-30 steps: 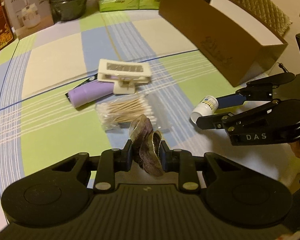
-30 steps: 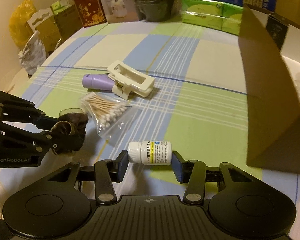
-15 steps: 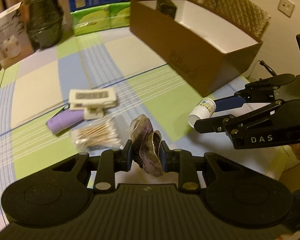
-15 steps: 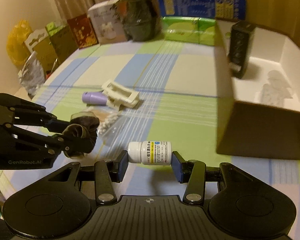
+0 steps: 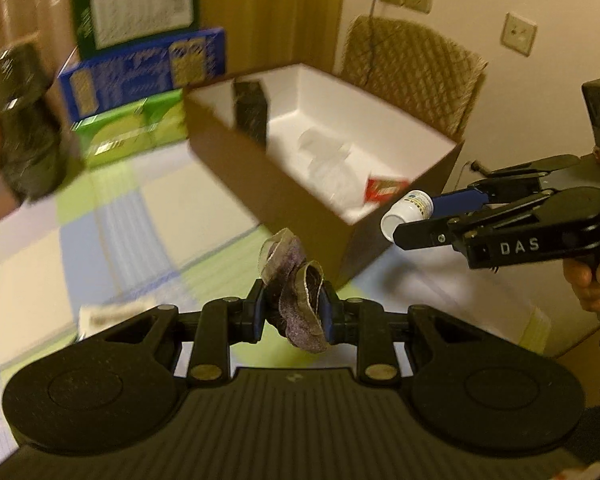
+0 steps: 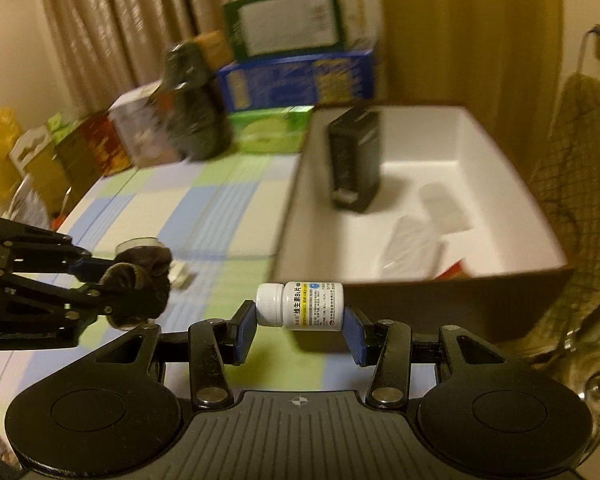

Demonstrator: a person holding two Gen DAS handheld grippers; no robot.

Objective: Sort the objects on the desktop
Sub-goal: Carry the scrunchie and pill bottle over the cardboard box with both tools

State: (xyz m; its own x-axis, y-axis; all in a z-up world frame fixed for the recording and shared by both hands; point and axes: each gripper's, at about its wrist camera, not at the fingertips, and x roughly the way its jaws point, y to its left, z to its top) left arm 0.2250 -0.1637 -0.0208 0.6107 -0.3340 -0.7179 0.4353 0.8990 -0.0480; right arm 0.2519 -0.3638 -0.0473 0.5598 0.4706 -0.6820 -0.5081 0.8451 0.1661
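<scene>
The left claw [image 5: 292, 314] was clamped on a scrunchie [image 5: 296, 292] above the table [image 5: 112, 216]. The right claw [image 6: 300, 320] gripped a pill bottle [image 6: 300, 306] (lying sideways) near the open box [image 6: 512, 216].

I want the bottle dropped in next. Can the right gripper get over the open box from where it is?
Probably yes. The right gripper, shut on the bottle, is level with the near wall of the box, whose top is open. Nothing stands between them, and the left gripper is off to the side.
</scene>
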